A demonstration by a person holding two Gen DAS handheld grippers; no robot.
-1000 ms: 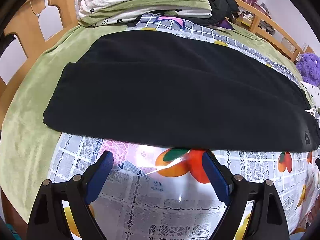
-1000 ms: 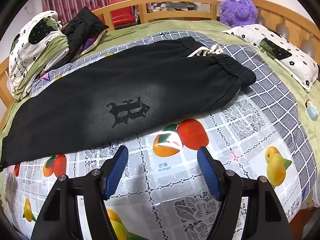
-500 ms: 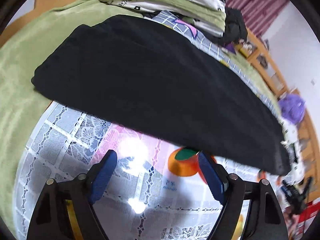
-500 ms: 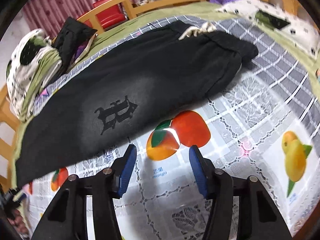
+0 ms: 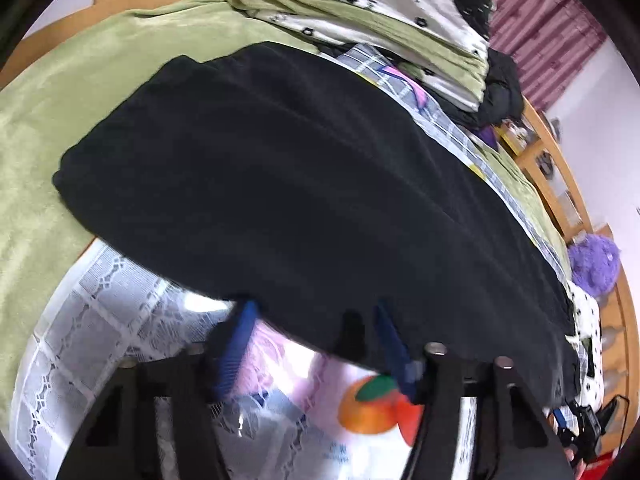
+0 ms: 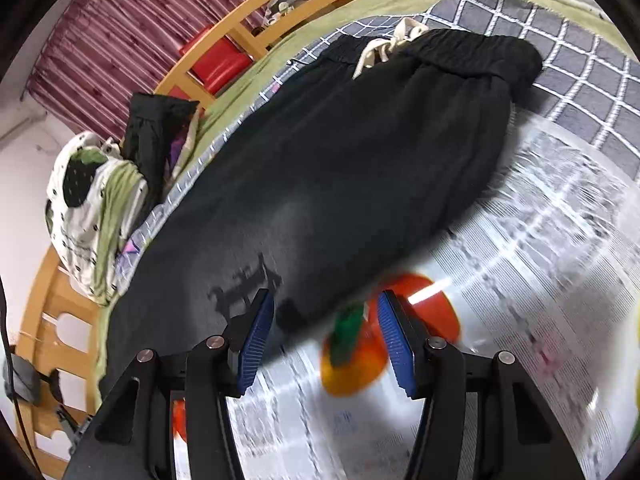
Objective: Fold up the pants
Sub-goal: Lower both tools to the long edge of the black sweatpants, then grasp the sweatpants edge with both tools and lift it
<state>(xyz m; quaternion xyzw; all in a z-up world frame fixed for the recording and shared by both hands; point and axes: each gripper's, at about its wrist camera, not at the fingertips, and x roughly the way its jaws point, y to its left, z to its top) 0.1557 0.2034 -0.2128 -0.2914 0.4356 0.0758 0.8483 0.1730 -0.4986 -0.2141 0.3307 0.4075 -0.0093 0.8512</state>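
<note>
I am looking across the bed (image 5: 60, 92), where the black pants (image 5: 312, 184) are lying already doubled leg over leg, their long axis running crosswise to both grippers, straight ahead of me. Their near long edge is sitting right at the fingertips on each side. I am holding the left gripper (image 5: 314, 324) towards the cuff end, released, its jaws spread and its blue tips at the hem line, seemingly just under the fabric edge. I am holding the right gripper (image 6: 326, 320) nearer the waistband (image 6: 472, 56), also released, jaws apart, the edge crossing between them beside the printed logo (image 6: 244, 284). I judge each hand is about equally near its own stretch of that edge.
</note>
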